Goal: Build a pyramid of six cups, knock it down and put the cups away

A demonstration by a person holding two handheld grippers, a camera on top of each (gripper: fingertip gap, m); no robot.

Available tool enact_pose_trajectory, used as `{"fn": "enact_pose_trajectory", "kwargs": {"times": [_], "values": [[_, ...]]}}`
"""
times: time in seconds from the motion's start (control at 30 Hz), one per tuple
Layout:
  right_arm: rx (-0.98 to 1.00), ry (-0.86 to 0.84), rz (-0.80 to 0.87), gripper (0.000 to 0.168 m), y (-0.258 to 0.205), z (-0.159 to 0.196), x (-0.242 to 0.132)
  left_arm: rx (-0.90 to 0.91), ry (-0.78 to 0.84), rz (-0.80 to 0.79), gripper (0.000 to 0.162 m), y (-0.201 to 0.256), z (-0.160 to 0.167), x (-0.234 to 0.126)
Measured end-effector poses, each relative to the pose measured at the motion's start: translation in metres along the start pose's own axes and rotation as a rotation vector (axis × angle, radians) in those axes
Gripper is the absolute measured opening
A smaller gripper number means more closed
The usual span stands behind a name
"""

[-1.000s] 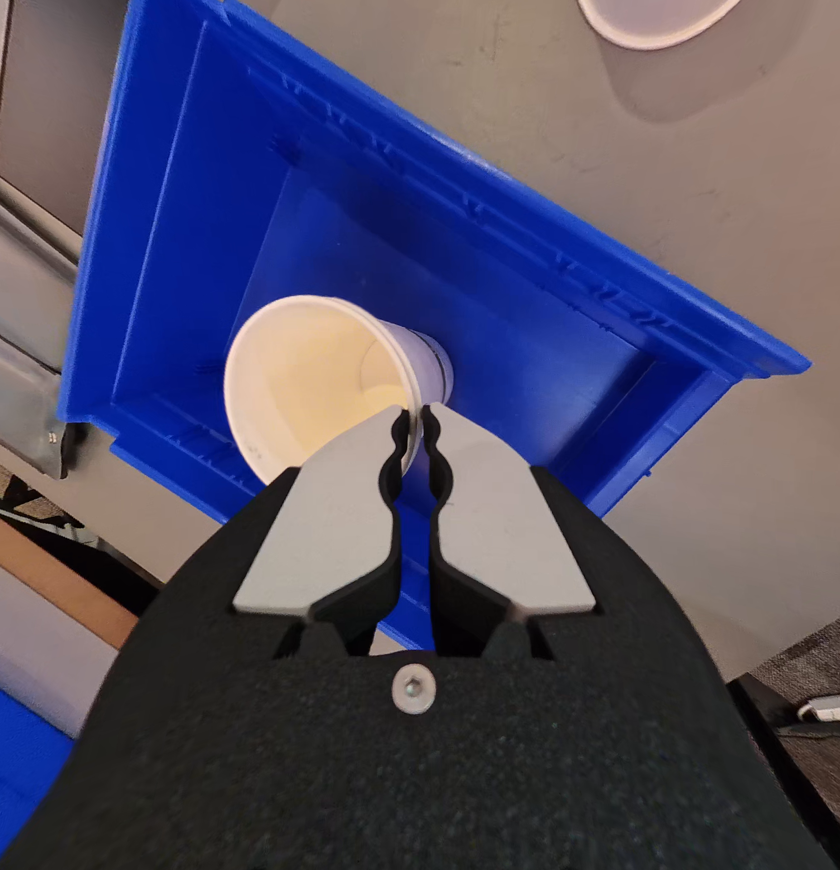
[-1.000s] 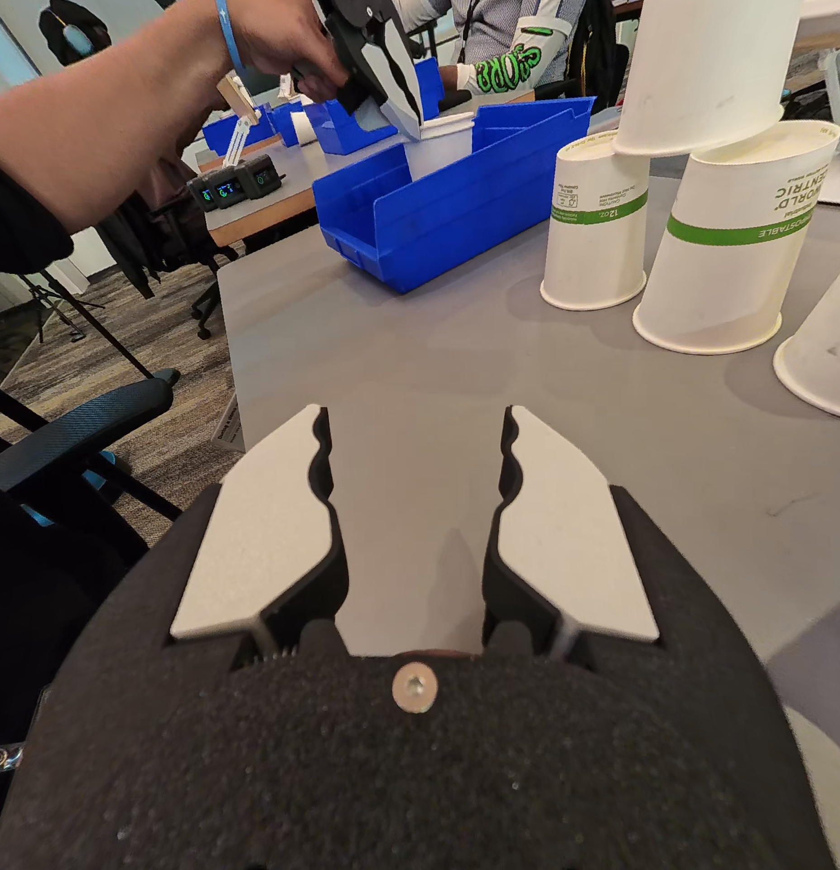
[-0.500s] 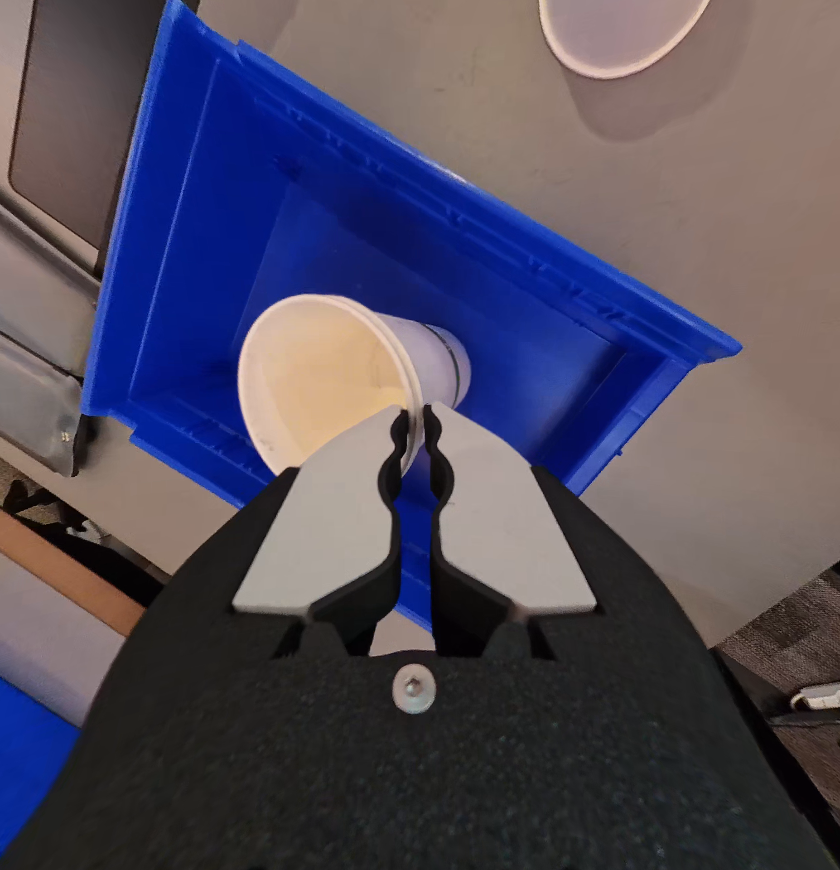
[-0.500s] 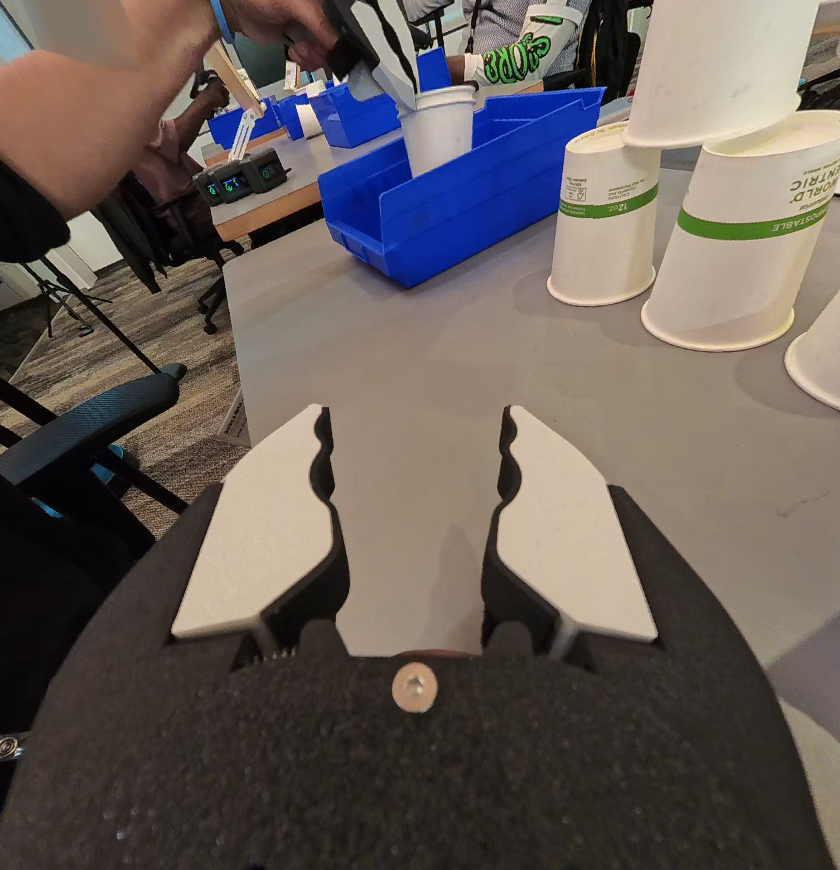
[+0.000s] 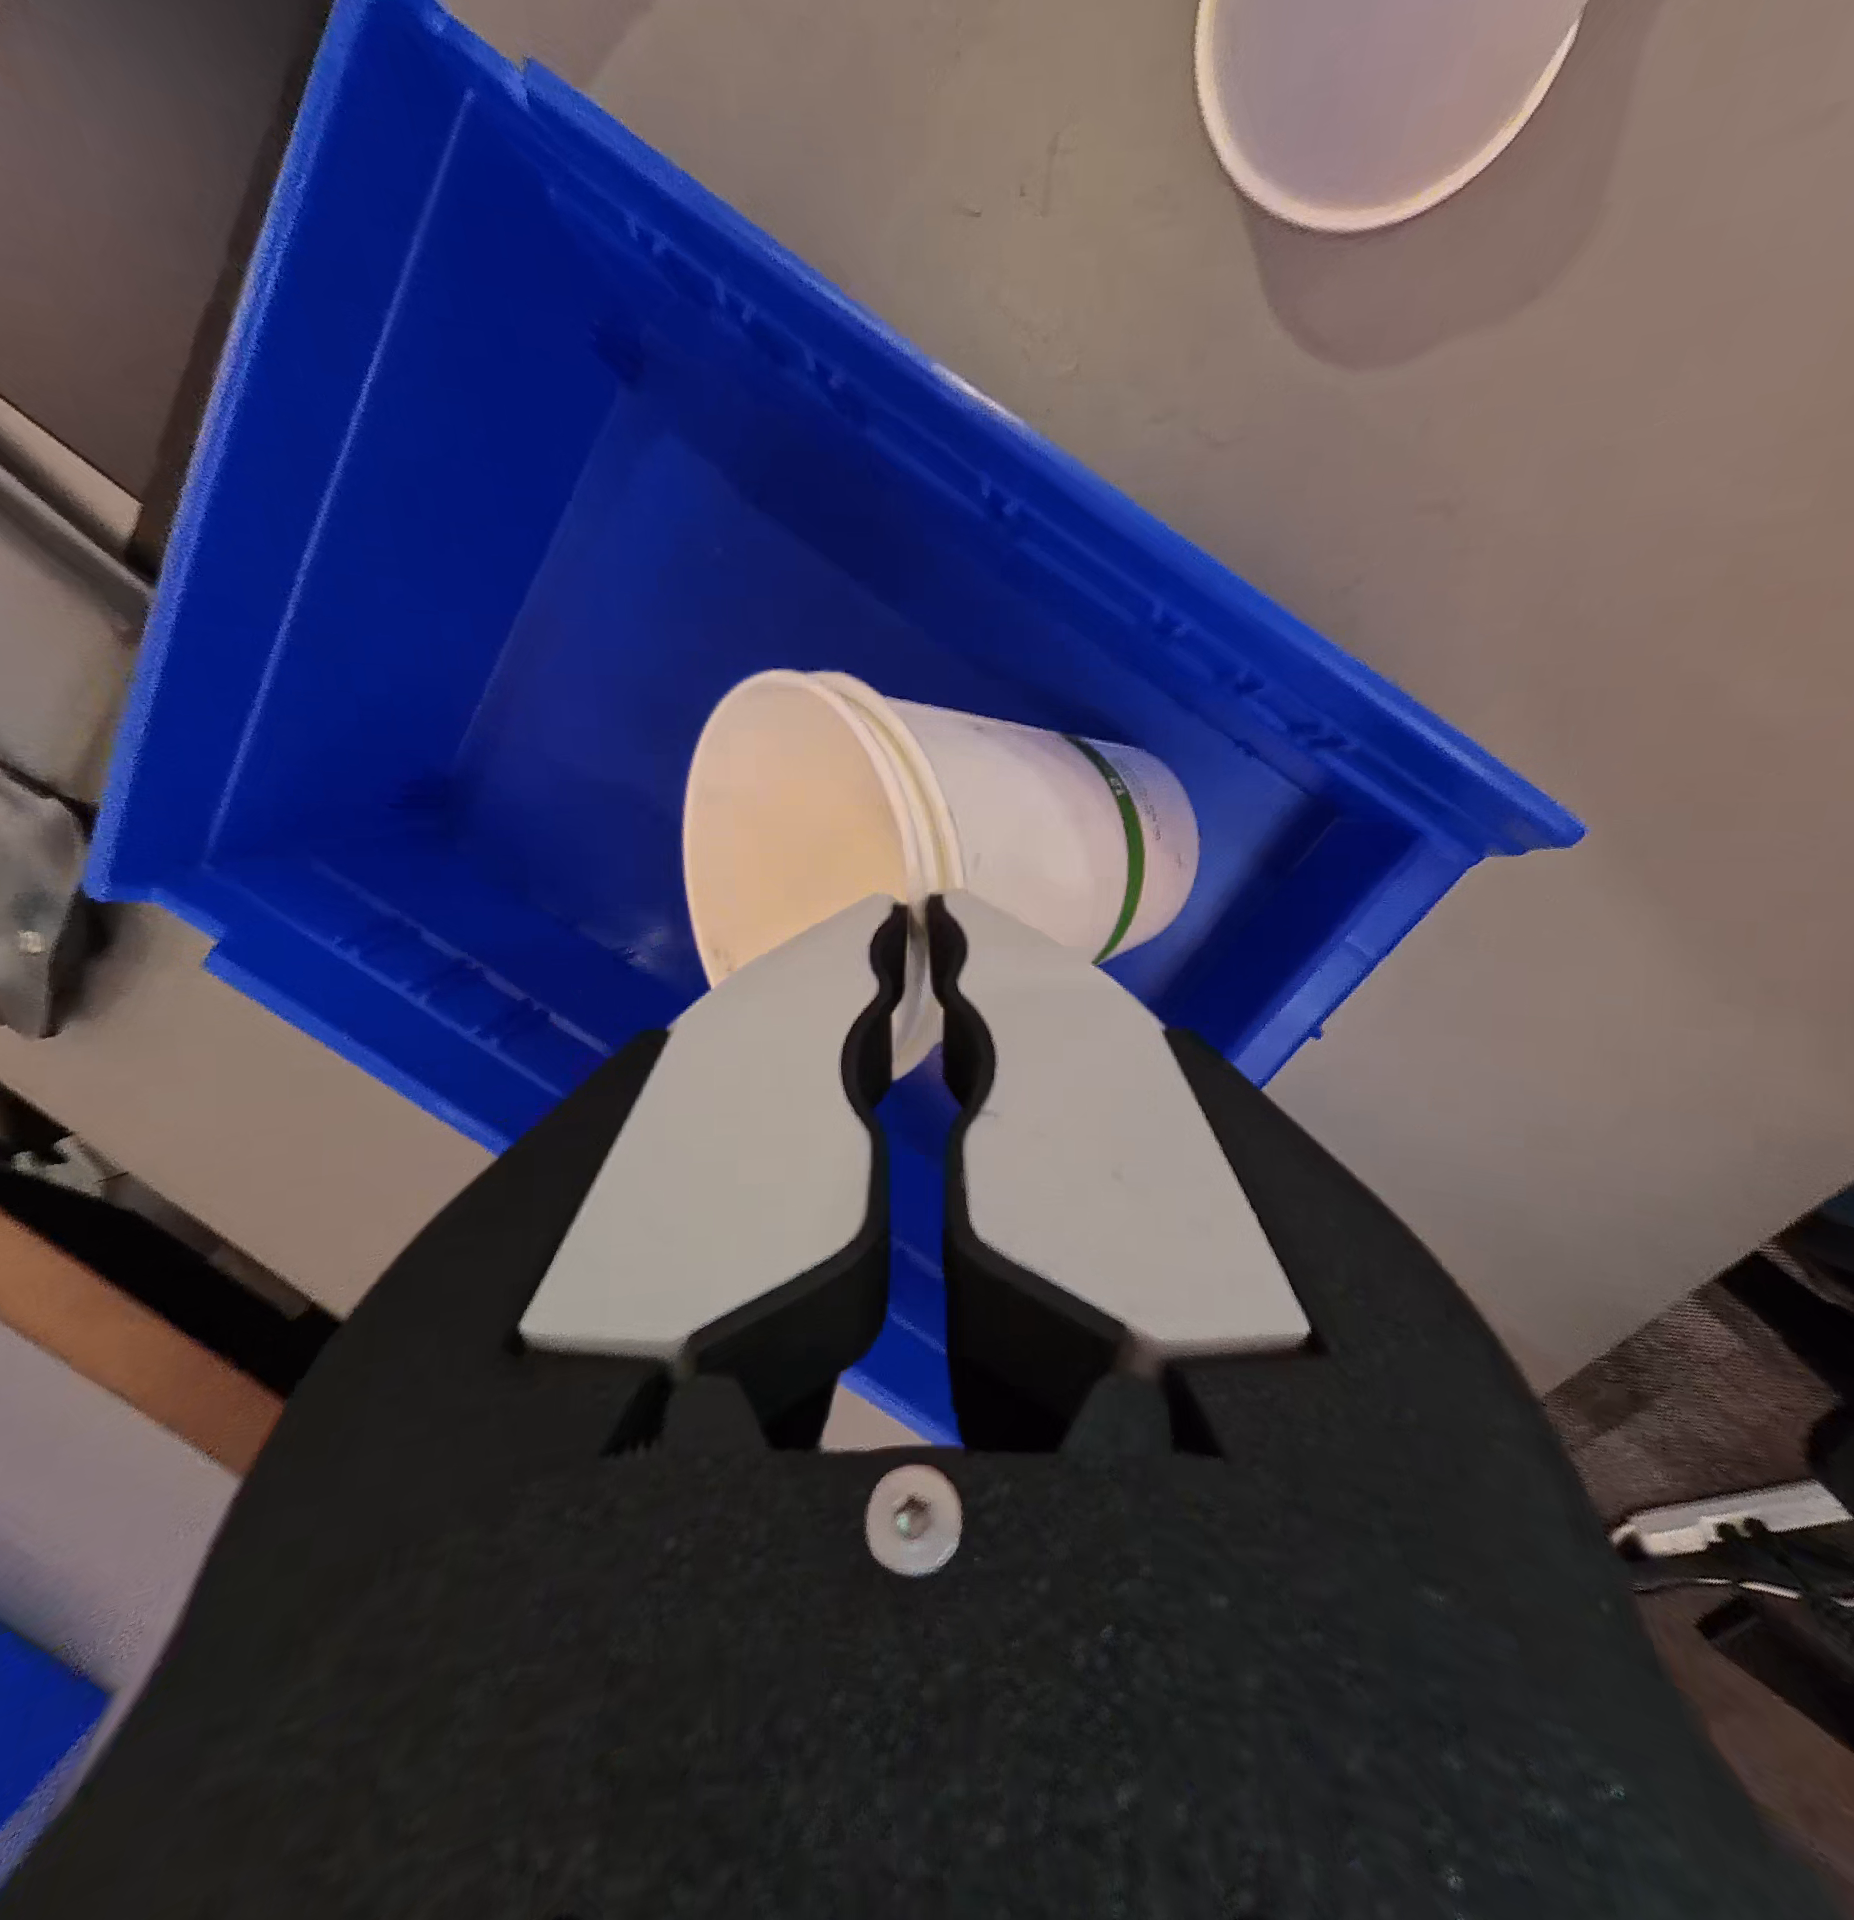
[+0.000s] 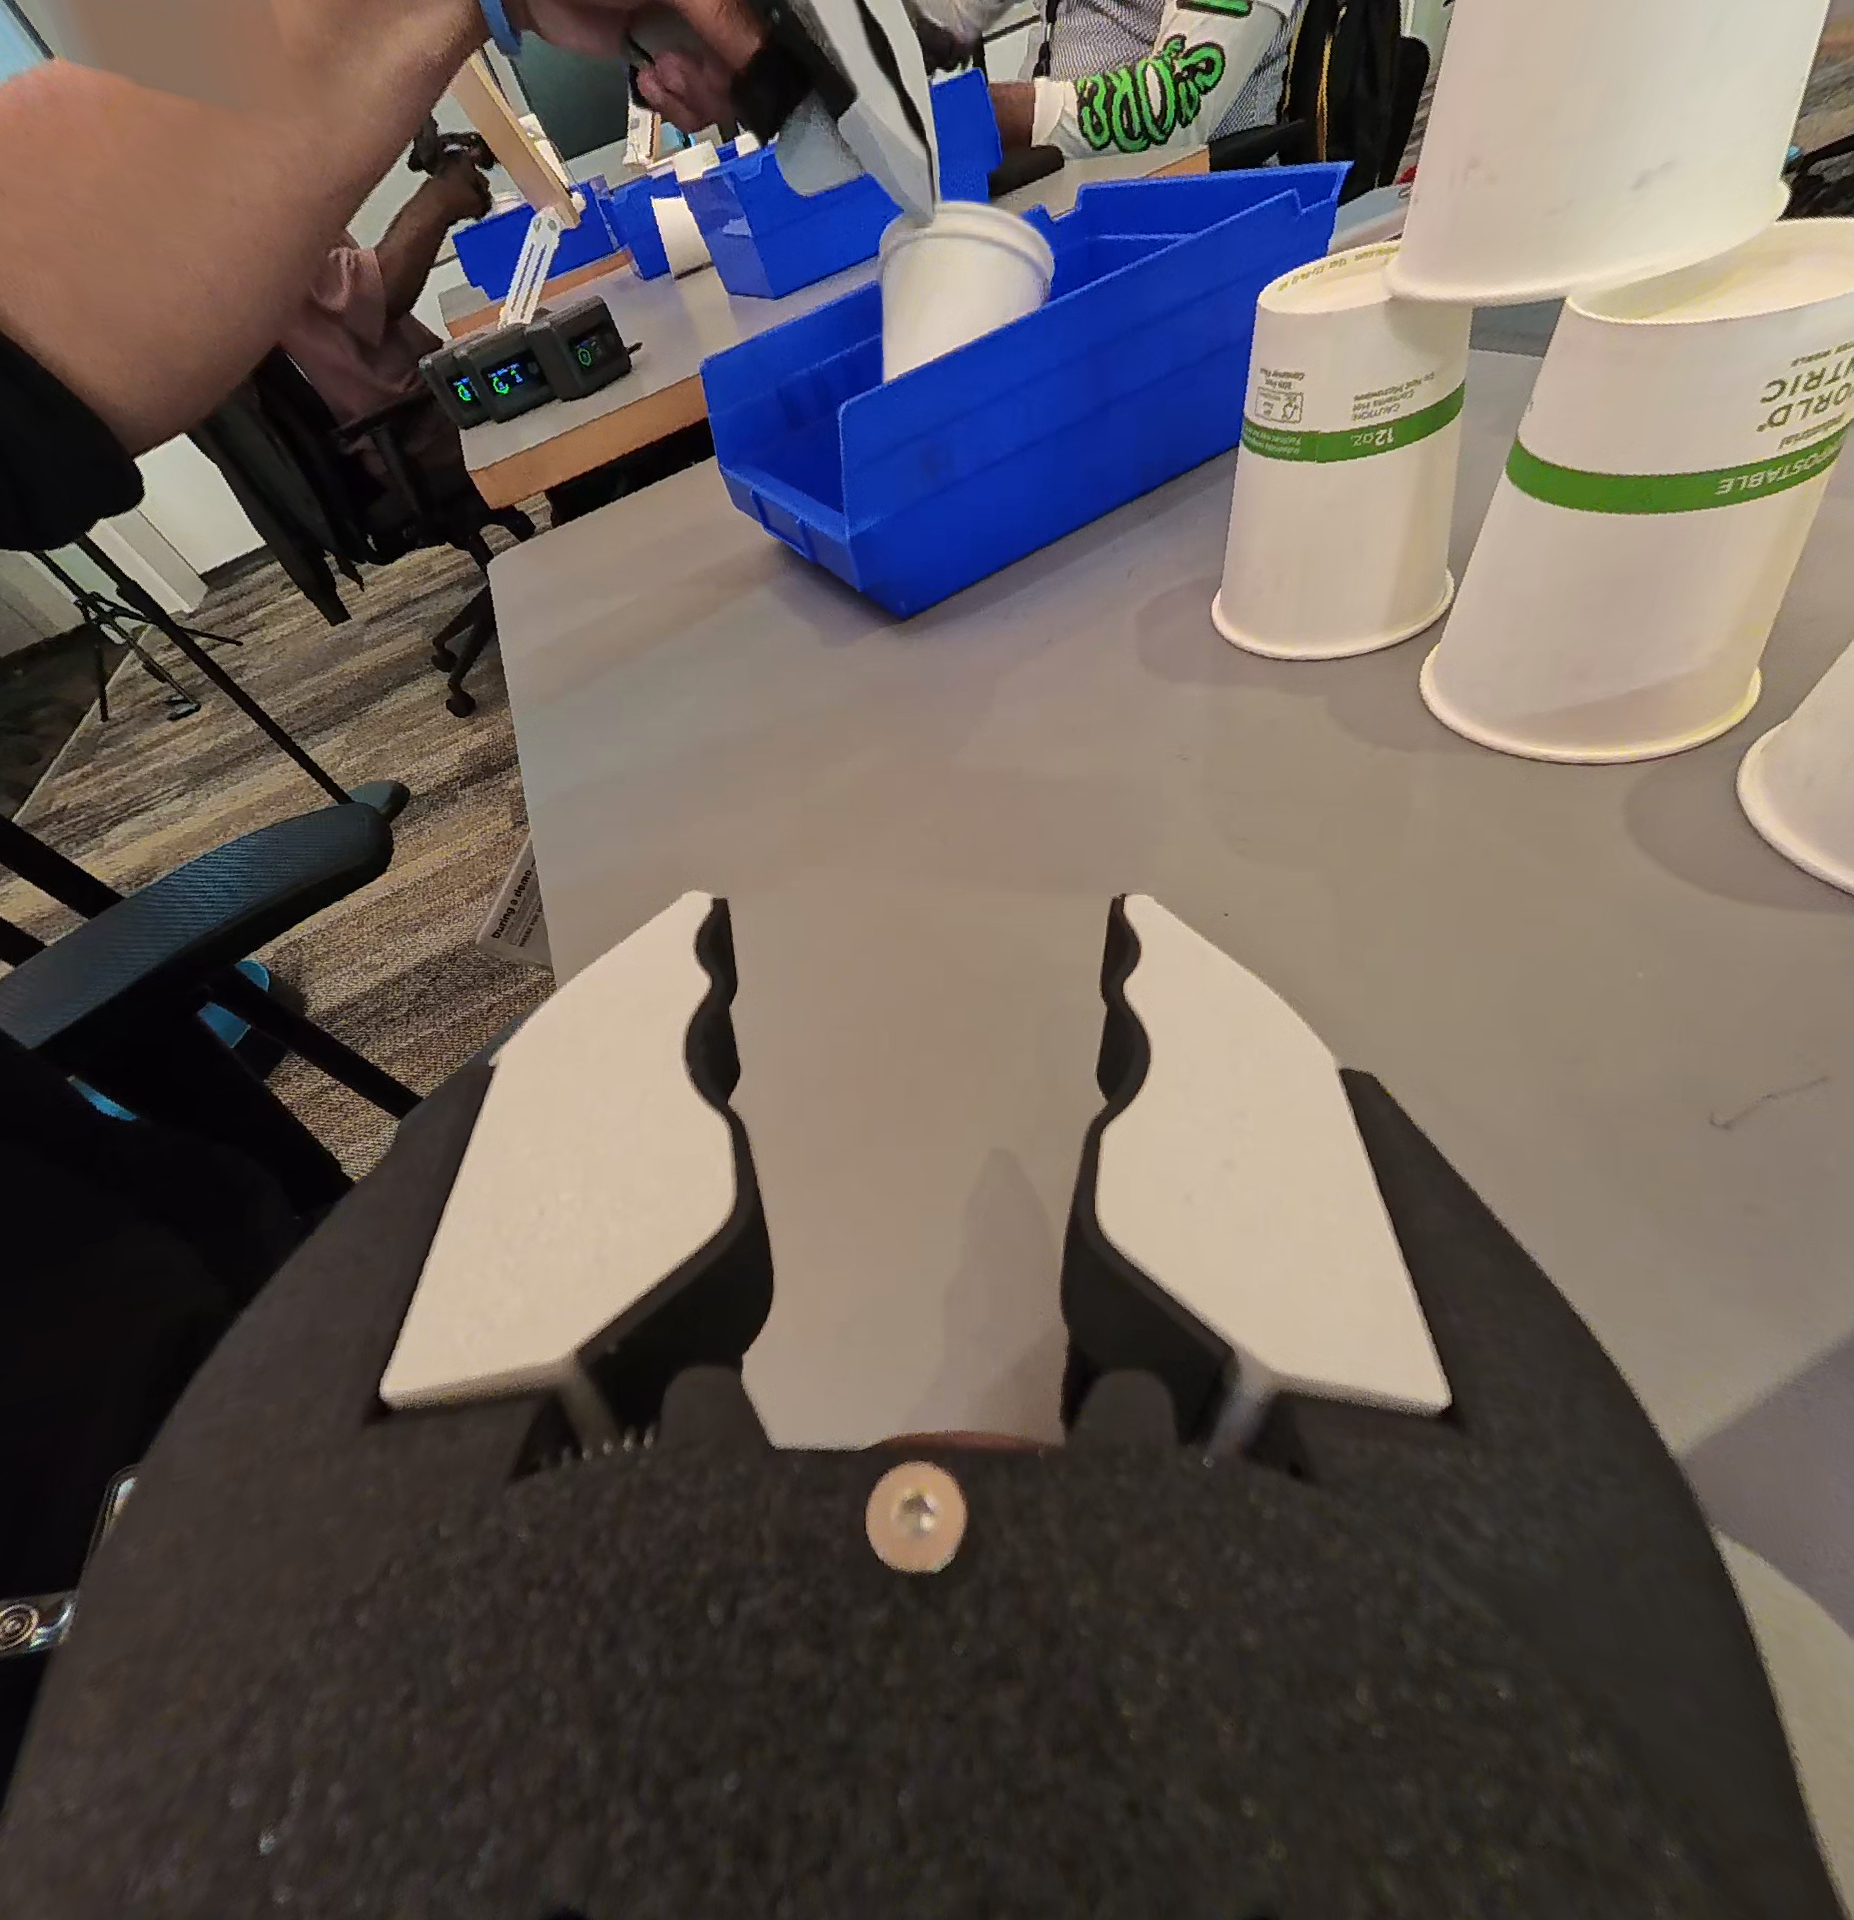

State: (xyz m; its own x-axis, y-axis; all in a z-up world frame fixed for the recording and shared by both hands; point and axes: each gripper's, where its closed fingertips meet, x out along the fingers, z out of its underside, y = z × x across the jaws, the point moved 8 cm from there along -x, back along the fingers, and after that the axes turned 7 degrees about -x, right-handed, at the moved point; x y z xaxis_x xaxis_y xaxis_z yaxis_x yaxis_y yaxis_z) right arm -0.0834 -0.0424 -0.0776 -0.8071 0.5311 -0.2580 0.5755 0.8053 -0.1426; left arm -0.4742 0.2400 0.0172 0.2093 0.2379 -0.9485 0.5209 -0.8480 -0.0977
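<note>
Left wrist view: nested paper cups [image 5: 1016, 831] pinched at the rim over the blue bin [image 5: 466, 582]
Left gripper [image 5: 915, 914] clenched on their rim; right gripper [image 6: 915, 914] spread wide, empty, above grey table [image 6: 902, 748]

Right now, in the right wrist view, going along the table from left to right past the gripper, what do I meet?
Blue bin with the left gripper holding nested cups in it → upside-down cup → second upside-down cup → cup at the right edge.
</note>
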Motion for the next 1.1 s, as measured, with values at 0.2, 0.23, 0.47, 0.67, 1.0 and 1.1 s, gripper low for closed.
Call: {"fn": "enact_pose_trajectory", "kwargs": {"times": [0.2,0.23,0.47,0.67,1.0,1.1], "values": [[-0.009,-0.009,-0.003,0.067,-0.001,0.000,0.000,-0.067,0.028,0.142,0.003,0.001,-0.001,0.000],[-0.009,-0.010,-0.003,0.067,-0.001,0.000,0.000,-0.084,0.032,0.164,0.003,0.001,-0.001,0.000],[-0.003,-0.010,-0.001,0.067,-0.001,0.000,0.000,-0.134,0.109,0.147,0.003,-0.016,-0.003,-0.010],[0.003,-0.016,0.000,0.066,0.000,0.002,0.001,-0.113,0.151,-0.028,0.003,-0.028,-0.011,-0.025],[0.011,-0.013,0.005,0.066,0.002,0.002,0.000,-0.059,0.180,-0.048,0.003,-0.014,-0.018,-0.035],[0.027,0.001,0.002,0.066,0.004,0.002,-0.001,-0.044,0.273,-0.053,0.003,-0.009,-0.019,-0.064]]}}
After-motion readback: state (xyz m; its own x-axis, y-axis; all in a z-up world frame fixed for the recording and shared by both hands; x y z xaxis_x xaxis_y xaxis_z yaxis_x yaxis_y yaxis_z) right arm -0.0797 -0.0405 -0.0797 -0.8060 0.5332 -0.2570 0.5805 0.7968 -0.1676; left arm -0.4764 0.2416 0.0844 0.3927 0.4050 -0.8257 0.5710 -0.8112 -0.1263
